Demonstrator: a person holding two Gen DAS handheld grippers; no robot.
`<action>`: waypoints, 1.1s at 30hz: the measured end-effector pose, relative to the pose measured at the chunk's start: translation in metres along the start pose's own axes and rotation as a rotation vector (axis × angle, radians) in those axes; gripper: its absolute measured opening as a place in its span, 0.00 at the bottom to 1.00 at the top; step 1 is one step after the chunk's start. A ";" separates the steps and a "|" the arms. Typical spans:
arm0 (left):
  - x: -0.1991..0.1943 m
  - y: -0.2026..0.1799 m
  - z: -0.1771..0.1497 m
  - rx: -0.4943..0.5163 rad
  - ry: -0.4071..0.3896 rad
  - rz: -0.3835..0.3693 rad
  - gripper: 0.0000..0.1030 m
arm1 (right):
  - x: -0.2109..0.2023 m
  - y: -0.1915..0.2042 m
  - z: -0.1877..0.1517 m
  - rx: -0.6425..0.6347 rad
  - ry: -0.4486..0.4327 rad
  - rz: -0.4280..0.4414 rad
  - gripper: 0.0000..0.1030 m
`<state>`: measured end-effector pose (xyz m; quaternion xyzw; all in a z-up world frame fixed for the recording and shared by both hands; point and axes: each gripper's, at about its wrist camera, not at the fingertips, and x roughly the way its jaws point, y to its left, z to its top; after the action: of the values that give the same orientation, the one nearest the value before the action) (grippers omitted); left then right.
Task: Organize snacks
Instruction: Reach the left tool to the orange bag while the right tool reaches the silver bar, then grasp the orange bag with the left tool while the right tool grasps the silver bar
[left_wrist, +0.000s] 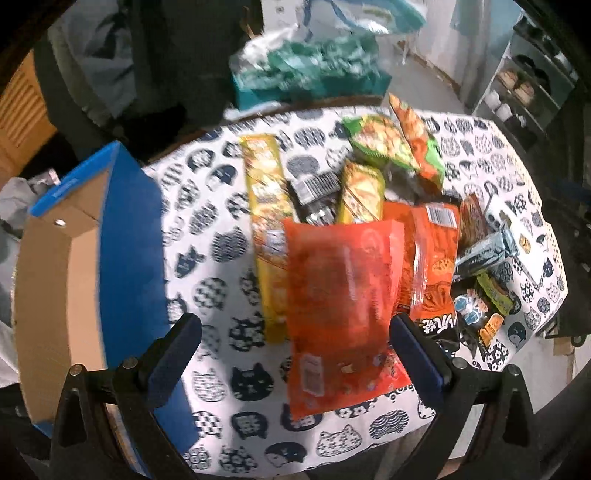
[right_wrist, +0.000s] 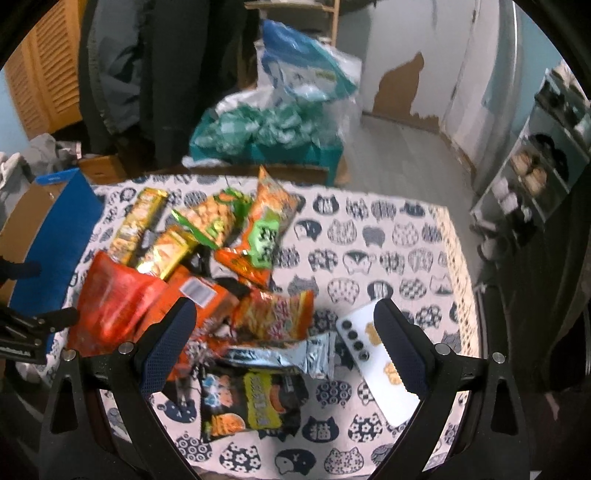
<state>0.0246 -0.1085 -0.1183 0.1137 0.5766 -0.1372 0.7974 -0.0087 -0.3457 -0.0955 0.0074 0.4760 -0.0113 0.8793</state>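
Two sets of fingers stand wide and empty over the snack pile on the desk. Between the left gripper (left_wrist: 295, 347) fingers lies the red packet (left_wrist: 340, 295), its long axis running straight ahead. The blue box (left_wrist: 129, 229) sits at the desk's left edge, so the left hand looks better placed. The right gripper (right_wrist: 284, 339) hovers over the silver wrapper (right_wrist: 295, 356).

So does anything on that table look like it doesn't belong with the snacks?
Yes: a white phone lies face down at the right edge of the snack pile, between the open right gripper's fingers. It is the only non-food item there.
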 end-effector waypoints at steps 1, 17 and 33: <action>0.006 -0.003 0.000 0.002 0.014 0.001 0.99 | 0.005 -0.003 -0.003 0.009 0.018 0.002 0.92; 0.053 -0.029 0.006 0.069 0.096 0.002 0.99 | 0.068 -0.018 -0.040 0.161 0.241 0.056 0.92; 0.063 -0.027 0.009 0.079 0.029 -0.044 0.70 | 0.123 -0.021 -0.041 0.335 0.287 0.146 0.81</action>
<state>0.0421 -0.1423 -0.1757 0.1343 0.5845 -0.1756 0.7807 0.0231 -0.3676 -0.2207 0.1890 0.5858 -0.0255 0.7877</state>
